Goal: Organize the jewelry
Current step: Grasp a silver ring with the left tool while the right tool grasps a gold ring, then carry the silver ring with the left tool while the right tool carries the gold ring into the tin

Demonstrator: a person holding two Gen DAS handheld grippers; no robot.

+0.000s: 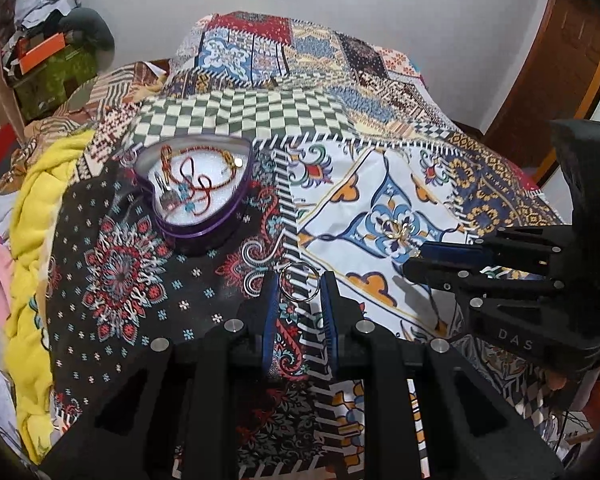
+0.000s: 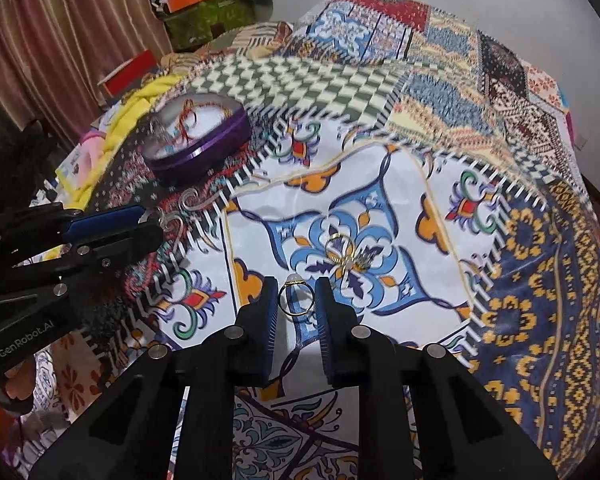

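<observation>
The left gripper (image 1: 299,288) pinches a silver ring (image 1: 299,281) at its tips; the right gripper (image 2: 296,294) likewise clamps a gold ring (image 2: 295,295) — both seemingly bound for the heart-shaped tin (image 1: 196,188), open on the bedspread (image 1: 380,184), where another gold ring (image 2: 340,249) waits.

A bed covered by a patchwork-printed cotton spread (image 2: 440,168) carries everything, its panels showing green-and-cream checks, blue floral tiles on white and red medallions on black. A heart-shaped purple tin box (image 1: 204,224) with a white lining sits on the black panel. On the blue flower motif lie thin gold rings (image 2: 342,250), touching one another. A crumpled yellow fleece cloth (image 1: 32,240) lies along the spread's left edge.
</observation>
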